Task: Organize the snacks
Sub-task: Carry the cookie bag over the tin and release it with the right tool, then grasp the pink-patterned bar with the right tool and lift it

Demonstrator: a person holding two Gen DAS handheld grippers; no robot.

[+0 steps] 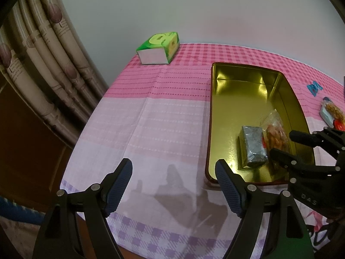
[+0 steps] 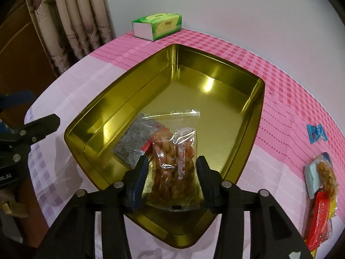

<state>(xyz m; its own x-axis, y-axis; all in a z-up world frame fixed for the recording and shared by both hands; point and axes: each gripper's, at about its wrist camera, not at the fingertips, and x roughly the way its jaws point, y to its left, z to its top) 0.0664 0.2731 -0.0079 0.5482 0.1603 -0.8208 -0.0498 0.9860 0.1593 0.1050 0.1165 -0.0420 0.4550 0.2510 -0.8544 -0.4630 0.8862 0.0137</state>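
Observation:
An open golden tin point(image 1: 217, 118) point(image 2: 194, 99) sits on the pink checked tablecloth. Inside it at the near end lie a grey foil packet point(image 1: 253, 145) point(image 2: 131, 144) and, beside it, a clear bag of orange snacks point(image 1: 275, 137) point(image 2: 172, 166). My right gripper point(image 2: 172, 159) point(image 1: 283, 142) reaches down into the tin. Its pads flank the orange bag without visibly squeezing it, and the bag rests on the tin floor. My left gripper point(image 1: 174, 163) hangs wide open over bare cloth left of the tin, holding nothing.
Right of the tin lie a small blue candy point(image 2: 317, 132) point(image 1: 314, 87), a snack packet with blue backing point(image 2: 321, 177) point(image 1: 332, 112) and a red packet point(image 2: 319, 222). A green tissue box point(image 1: 158, 48) point(image 2: 158, 26) stands at the far edge. Curtains point(image 1: 43, 64) hang beyond the table's left side.

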